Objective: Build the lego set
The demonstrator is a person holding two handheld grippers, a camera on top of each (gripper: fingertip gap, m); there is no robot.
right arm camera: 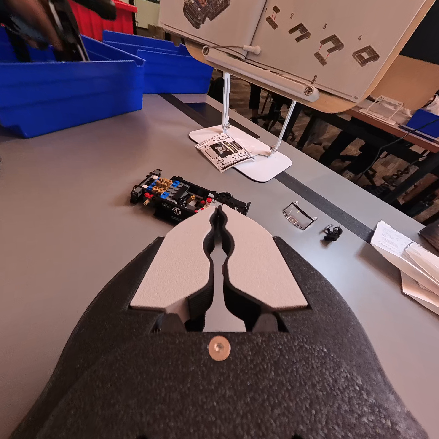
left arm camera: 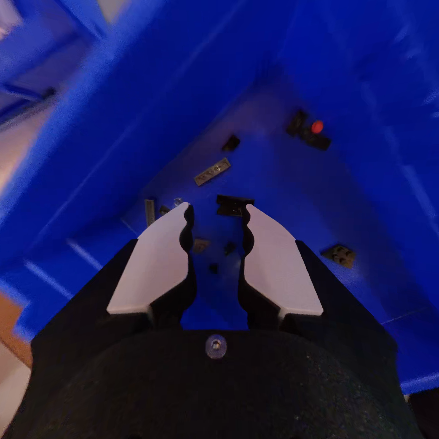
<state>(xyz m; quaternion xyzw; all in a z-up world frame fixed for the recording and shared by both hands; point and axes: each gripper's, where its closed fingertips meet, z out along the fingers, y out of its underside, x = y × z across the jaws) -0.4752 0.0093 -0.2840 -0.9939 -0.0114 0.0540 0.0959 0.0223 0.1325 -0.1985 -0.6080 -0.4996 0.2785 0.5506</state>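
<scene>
Left gripper [left arm camera: 217,206] down inside a blue bin [left arm camera: 308,71], fingers spread apart, nothing between them. On the bin floor just past the tips, a black flat piece [left arm camera: 231,207], partly behind the right-hand fingertip, not clearly touching. Farther in, a grey studded plate [left arm camera: 212,171] lying at an angle, a small dark piece [left arm camera: 231,143] beyond it, and near the far wall a black part with a red round stud [left arm camera: 317,126]. To the left of the tips, a narrow grey strip [left arm camera: 149,211] by the bin wall; off to the right, a grey wedge plate [left arm camera: 339,255]. A few small dark bits visible between the fingers, too blurred to make out.

Right gripper [right arm camera: 218,208] low over the grey counter [right arm camera: 71,190], fingers closed together at the tips, nothing seen held. Directly ahead of the tips, the partly built lego car [right arm camera: 175,194], black with blue, tan, grey and red pieces on top, resting on the counter; rear end hidden behind the fingertips, contact impossible to tell. To the right of the car, a clear windscreen piece [right arm camera: 299,215] and a small black part [right arm camera: 332,232], each apart from the gripper. Beyond the car, a white stand [right arm camera: 261,164] carrying an open instruction booklet [right arm camera: 308,47], with a sticker sheet [right arm camera: 224,152] on its base. Blue bins [right arm camera: 71,90] at the far left of the counter; folded papers [right arm camera: 403,256] at the right edge.
</scene>
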